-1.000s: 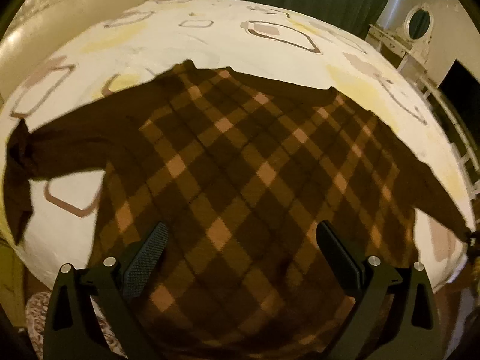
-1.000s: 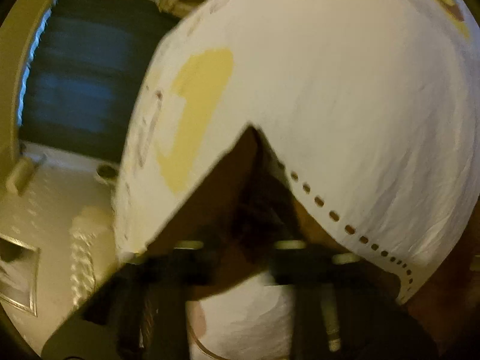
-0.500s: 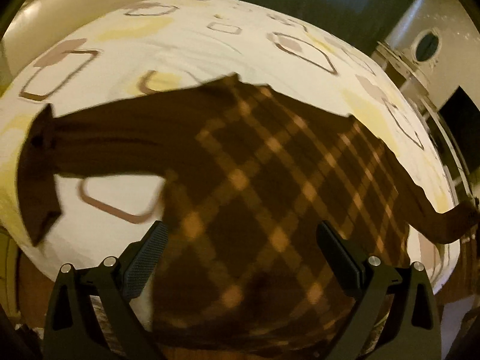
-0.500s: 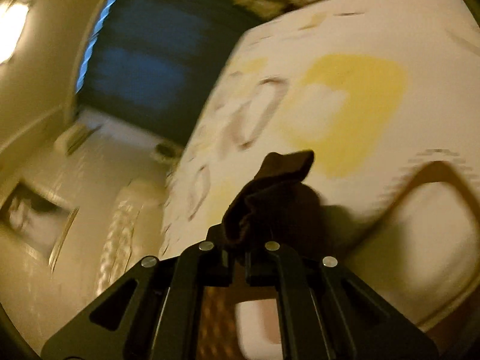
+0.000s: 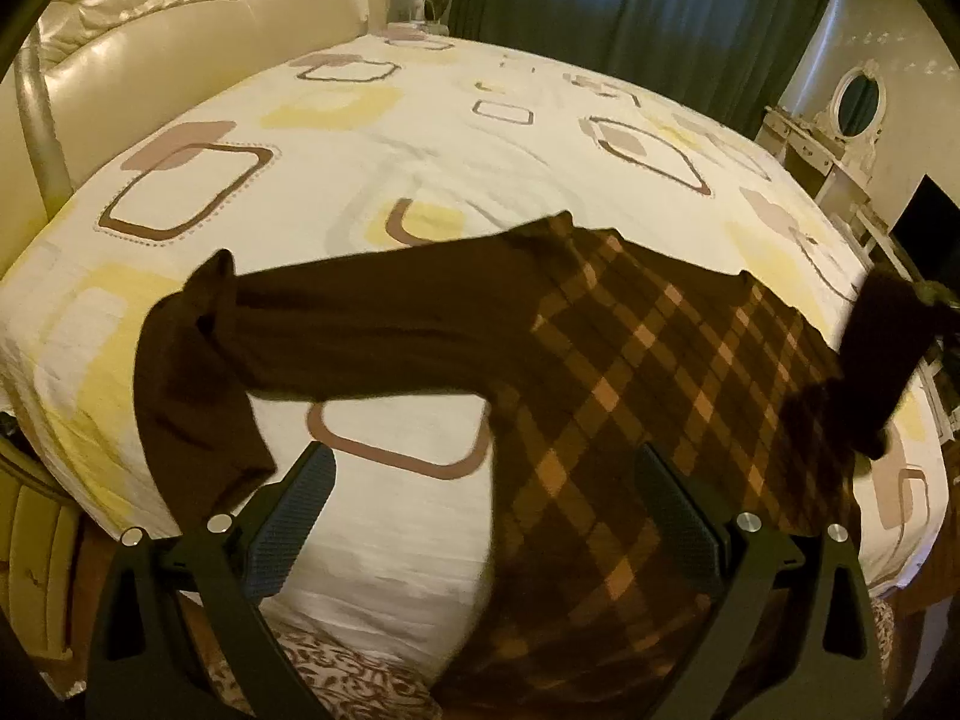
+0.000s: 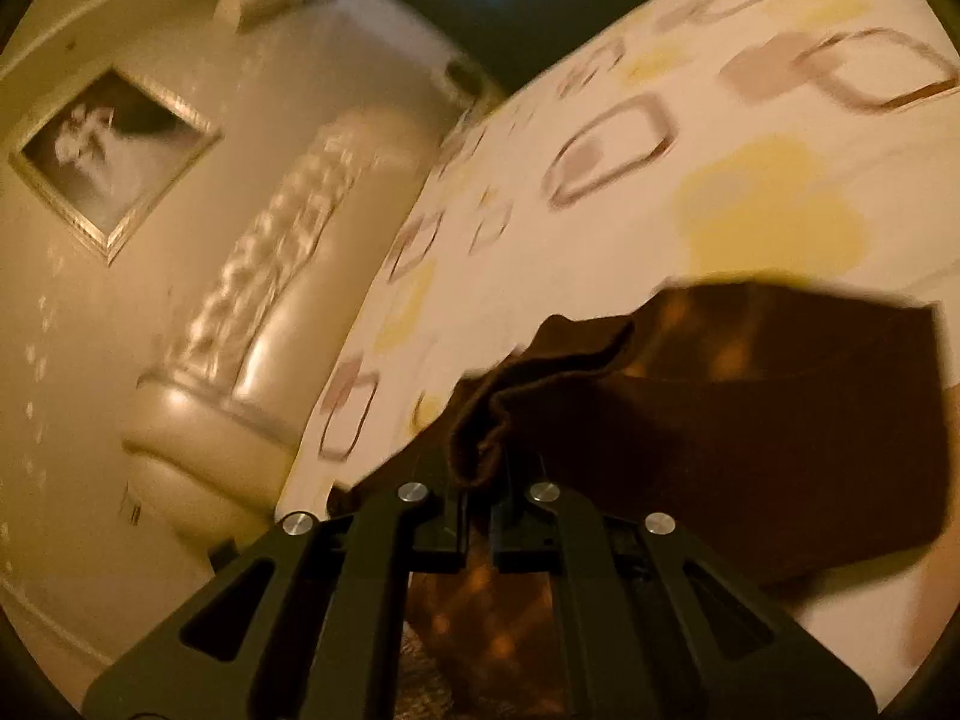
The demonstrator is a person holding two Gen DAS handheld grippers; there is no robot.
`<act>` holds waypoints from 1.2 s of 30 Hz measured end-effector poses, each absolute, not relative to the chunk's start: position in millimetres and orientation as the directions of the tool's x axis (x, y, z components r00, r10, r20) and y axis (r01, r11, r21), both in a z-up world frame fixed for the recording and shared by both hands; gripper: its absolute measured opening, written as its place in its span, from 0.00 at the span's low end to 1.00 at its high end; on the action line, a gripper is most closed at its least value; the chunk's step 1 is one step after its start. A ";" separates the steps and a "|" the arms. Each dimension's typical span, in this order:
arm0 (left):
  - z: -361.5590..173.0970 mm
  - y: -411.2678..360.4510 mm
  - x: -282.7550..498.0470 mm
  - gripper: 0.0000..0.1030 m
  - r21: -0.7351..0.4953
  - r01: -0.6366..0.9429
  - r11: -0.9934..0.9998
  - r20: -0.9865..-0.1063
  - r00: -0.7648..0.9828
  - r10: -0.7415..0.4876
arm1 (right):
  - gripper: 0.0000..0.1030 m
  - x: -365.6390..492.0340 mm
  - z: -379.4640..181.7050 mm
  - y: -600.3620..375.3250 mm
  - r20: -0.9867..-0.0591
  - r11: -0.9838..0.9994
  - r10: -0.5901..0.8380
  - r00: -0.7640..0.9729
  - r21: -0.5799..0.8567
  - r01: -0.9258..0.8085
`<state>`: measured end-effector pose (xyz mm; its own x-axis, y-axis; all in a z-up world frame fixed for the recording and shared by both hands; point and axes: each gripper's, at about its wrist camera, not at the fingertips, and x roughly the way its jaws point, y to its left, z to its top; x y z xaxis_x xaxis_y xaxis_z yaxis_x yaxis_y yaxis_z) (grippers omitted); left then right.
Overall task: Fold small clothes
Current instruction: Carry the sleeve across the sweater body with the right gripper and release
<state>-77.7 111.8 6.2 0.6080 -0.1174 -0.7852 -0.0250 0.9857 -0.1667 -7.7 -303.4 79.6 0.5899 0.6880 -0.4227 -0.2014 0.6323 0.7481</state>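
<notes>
The right hand-held gripper point(image 6: 477, 516), clenched on the sweater point(image 5: 630, 396) sleeve, has lifted it over the body; the left hand-held gripper point(image 5: 480, 516) hangs released above the bed point(image 5: 420, 138).

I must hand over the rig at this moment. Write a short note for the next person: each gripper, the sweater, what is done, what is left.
Left gripper: open, empty, above the bed's near edge.
Right gripper: shut on the cuff of the right sleeve, lifted over the body.
Brown argyle sweater: flat on the bed, left sleeve spread out sideways.
Done: nothing folded flat yet; right sleeve is mid-fold.
Left: lay right sleeve down, fold left sleeve in, fold the body.
</notes>
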 end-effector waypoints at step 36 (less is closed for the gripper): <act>-17.6 143.6 -80.5 0.96 -0.254 -0.018 0.967 -0.779 0.597 -0.194 | 0.29 -17.6 -31.0 -39.7 -0.657 0.677 0.730 0.187 0.659 -0.327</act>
